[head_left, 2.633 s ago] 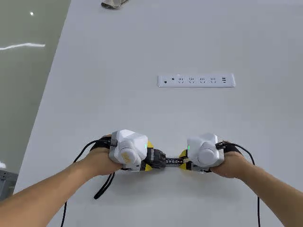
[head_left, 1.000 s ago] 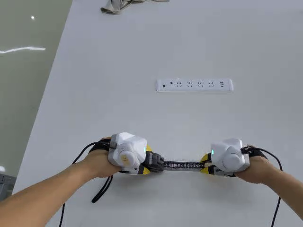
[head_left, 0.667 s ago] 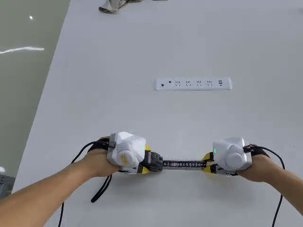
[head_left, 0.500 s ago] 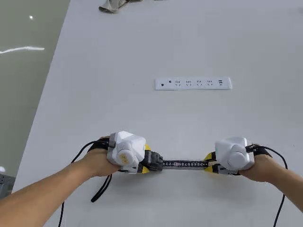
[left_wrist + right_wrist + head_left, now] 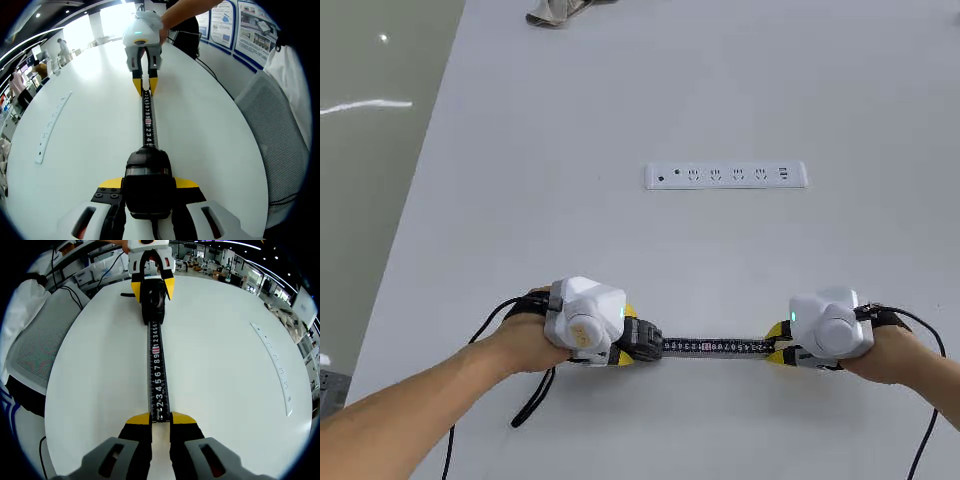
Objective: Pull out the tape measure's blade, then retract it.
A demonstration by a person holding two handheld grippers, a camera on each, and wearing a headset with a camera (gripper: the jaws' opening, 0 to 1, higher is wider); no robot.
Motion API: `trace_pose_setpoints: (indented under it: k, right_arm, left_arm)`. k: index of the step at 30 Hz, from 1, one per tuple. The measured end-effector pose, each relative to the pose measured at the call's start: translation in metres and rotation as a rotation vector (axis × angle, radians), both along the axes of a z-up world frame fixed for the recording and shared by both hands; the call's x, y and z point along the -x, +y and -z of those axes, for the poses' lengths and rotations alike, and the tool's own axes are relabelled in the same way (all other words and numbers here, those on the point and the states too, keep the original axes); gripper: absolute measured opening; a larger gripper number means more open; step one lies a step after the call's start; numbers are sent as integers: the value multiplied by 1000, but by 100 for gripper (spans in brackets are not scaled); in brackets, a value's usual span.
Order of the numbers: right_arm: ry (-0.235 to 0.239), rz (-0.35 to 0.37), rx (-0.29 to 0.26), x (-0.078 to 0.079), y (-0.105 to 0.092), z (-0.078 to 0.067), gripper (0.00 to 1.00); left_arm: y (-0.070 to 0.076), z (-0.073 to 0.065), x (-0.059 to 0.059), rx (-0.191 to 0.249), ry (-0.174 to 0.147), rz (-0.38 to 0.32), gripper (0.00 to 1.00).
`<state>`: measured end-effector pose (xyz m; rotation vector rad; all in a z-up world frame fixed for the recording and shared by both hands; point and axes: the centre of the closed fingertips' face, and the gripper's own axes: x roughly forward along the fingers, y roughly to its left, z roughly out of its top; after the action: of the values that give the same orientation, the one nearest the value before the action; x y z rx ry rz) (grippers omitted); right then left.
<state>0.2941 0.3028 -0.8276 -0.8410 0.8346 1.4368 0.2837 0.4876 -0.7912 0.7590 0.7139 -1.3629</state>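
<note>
**A:** Where's the tape measure (image 5: 640, 341) sitting?

**B:** At the near edge of the white table (image 5: 620, 100), well short of the power strip (image 5: 725, 175). The left gripper (image 5: 147, 182) has its jaws clamped on the black case (image 5: 146, 167). The blade (image 5: 158, 365) runs straight along the tabletop (touching it or just above, I cannot tell) to the right gripper (image 5: 160, 419), whose jaws are pinched narrow on the blade's end.

**A:** How will it handle?

**B:** I judge the case hard and compact, so it can take a firm squeeze on its flat sides. The blade looks thin and slick. It is probably stiff along its length but quick to buckle, with a spring pulling it inward. I'd hold the very tip and ease it back, not let it snap.
</note>
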Motion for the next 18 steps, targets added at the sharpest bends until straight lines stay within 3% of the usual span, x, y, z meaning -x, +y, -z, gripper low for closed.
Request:
trace_pose_setpoints:
  k: [18]
  right_arm:
    - [-1,29,39,-3,-38,-1,11]
  left_arm:
    - [0,0,0,-3,-1,4,32]
